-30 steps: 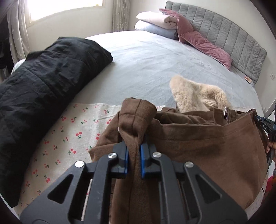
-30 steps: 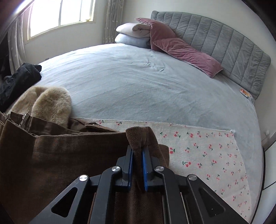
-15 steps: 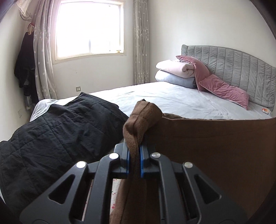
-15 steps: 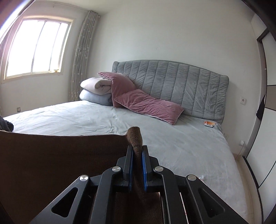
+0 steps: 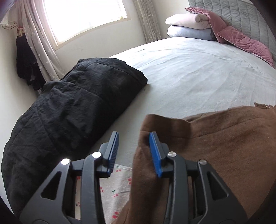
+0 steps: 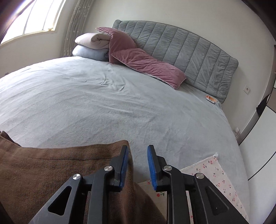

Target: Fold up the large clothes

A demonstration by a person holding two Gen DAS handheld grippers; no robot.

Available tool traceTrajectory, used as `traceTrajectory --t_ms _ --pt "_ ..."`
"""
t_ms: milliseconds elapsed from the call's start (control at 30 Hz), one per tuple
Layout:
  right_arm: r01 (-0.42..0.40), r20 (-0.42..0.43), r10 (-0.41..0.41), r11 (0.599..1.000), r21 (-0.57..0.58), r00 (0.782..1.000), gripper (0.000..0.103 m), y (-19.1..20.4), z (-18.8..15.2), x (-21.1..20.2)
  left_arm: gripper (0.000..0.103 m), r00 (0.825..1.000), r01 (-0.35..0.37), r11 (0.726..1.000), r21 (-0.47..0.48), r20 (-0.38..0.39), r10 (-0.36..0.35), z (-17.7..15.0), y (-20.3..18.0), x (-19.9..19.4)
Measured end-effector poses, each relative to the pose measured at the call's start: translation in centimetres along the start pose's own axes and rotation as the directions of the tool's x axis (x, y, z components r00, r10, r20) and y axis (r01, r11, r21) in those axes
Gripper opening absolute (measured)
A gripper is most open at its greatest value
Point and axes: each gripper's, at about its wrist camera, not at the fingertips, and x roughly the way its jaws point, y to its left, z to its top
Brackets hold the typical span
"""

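Both sets of jaws are opening, and neither one pinches any cloth. On the left gripper [image 5: 134, 146] the blue pads stand a moderate way apart; a corner of the brown coat [image 5: 215, 151] rises in the gap and leans against the inner face of the right-hand pad, while the left-hand pad is clear of it. On the right gripper [image 6: 138, 161] the pads are parted about as far, and the gap between them shows only bedsheet; the brown coat [image 6: 60, 172] ends right at the outer side of the left-hand pad.

From the left wrist, the coat fills the picture from 3 to 5 o'clock, lying on the pale grey bedsheet [image 5: 198, 72] with its lower edge over a white cherry-print cloth [image 5: 113, 189] at 6 o'clock. A black quilted jacket [image 5: 69, 110] is heaped at 9 o'clock, just beside the coat but apart from it. A window [image 5: 82, 15] with a curtain sits at 11 o'clock, folded blankets [image 5: 188, 25] at 1 o'clock, a pink pillow [image 5: 241, 41] beside them.

From the right wrist, the coat spreads from 7 to 9 o'clock on the bedsheet [image 6: 112, 106]. The cherry-print cloth [image 6: 219, 175] shows at 5 o'clock. A grey padded headboard [image 6: 181, 50] runs across 12 to 2 o'clock, with pink pillows [image 6: 144, 62] leaning against it and folded blankets [image 6: 89, 46] stacked at 11 o'clock.
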Motion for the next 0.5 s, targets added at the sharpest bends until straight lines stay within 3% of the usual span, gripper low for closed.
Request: traceTrajectory --t_ms 67,167,200,267,300,367,433,467,500 --pt "-0.089 0.032 0.088 0.996 0.020 0.996 0.057 -0.3 0.2 -2.6 0.052 0.999 0.053 0.998 -0.043 0.017 -0.052 0.5 1.1 -2.2" --pt "-0.211 0.044 0.215 0.975 -0.069 0.976 0.061 3.5 0.8 -6.5 0.061 0.984 0.170 0.985 -0.035 0.062 -0.168 1.2 -0.5 -5.3" --pt "-0.282 0.008 0.284 0.954 -0.100 0.959 0.062 5.7 0.9 -7.3 0.062 0.971 0.233 0.972 -0.035 0.053 -0.231 1.3 -1.8 -5.8" --pt "-0.439 -0.081 0.431 0.889 -0.132 0.899 0.062 10.5 0.5 -8.5 0.063 0.938 0.347 0.936 -0.051 0.011 -0.347 1.1 -4.7 -5.8" --pt "-0.489 -0.102 0.478 0.860 -0.145 0.872 0.062 12.6 0.1 -9.0 0.063 0.929 0.369 0.928 -0.045 -0.010 -0.370 0.8 -6.2 -5.3" --pt "-0.530 -0.162 0.506 0.828 -0.183 0.847 0.062 16.1 -1.0 -8.7 0.063 0.936 0.342 0.939 -0.040 -0.074 -0.344 0.1 -8.1 -3.0" --pt "-0.528 -0.183 0.498 0.826 -0.198 0.848 0.065 16.8 -1.7 -7.5 0.063 0.940 0.322 0.946 -0.036 -0.110 -0.324 -0.5 -8.0 -0.8" --pt "-0.545 -0.186 0.516 0.820 -0.176 0.836 0.078 15.9 -1.6 -6.7 0.063 0.952 0.282 0.959 -0.018 -0.121 -0.282 -0.7 -7.3 0.1" --pt "-0.556 -0.188 0.530 0.819 -0.140 0.827 0.082 14.4 -1.4 -5.6 0.063 0.961 0.237 0.972 0.000 -0.145 -0.235 -0.8 -6.3 1.2"
